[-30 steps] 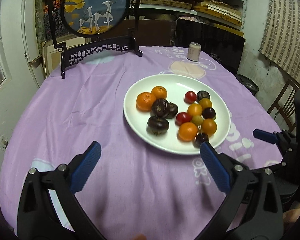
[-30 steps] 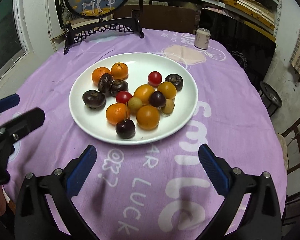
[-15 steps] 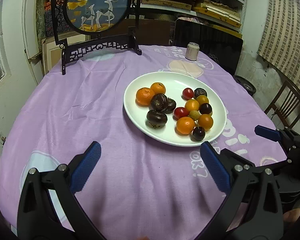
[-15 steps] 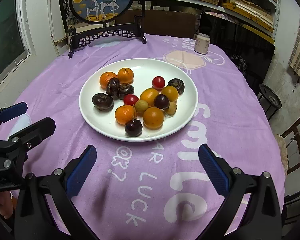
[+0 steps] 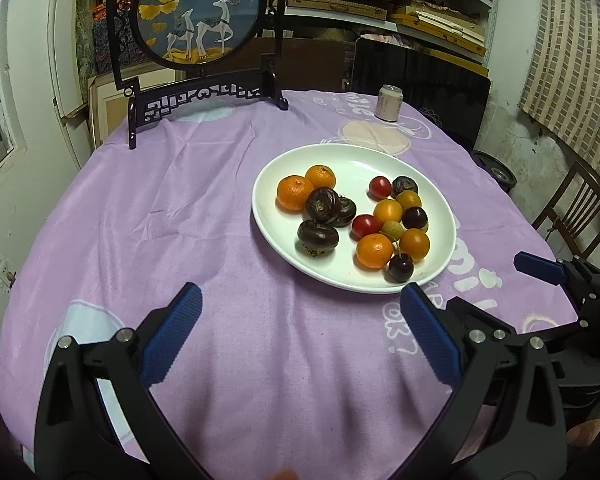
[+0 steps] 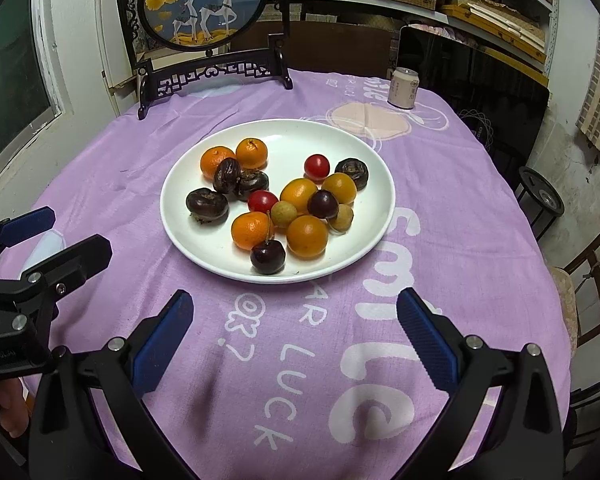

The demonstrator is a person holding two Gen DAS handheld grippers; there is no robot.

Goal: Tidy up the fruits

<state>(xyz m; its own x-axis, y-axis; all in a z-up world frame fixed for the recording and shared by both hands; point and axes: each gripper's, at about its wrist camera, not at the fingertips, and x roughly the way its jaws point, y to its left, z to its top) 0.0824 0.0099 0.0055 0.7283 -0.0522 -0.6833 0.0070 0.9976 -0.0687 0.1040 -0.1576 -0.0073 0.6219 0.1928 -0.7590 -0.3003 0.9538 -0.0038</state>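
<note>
— Where does the fruit sit from each tool?

— Start on the left. The left tool (image 5: 300, 332), black-framed with blue ribbed pads, hangs low over the purple printed cloth on the table (image 5: 160, 208), spread wide, nothing between its pads. The wide white ceramic plate (image 5: 284, 236) lies ahead of it and off to its right.

— And the other one?

— The right tool (image 6: 294, 334), same black and blue build, is just as wide apart and just as empty. For it the plate is dead ahead, so I judge it the better placed of the two. Nearest its pads is the dark glossy cherry with the thin stem (image 6: 267, 257), close to the plate's near rim, its stem leaning up and away from the tool.

— How does the fruit look?

— All of it mixed on the one plate. Left to right: two small orange mandarins (image 6: 234, 158) at the far left, dark brown flattish fruits (image 6: 207, 205) that may be water chestnuts, small red tomatoes (image 6: 262, 201), pale tan longan-like balls (image 6: 283, 214), smooth orange-yellow round fruits (image 6: 307, 237), one more brown fruit at the far right. They touch each other in the middle cluster, so picking one out there would need care.

— Anything else on the table?

— A round painted deer screen on a black carved stand (image 6: 202, 0) at the back, and a pale drink can (image 6: 404, 88) to the right.
</note>
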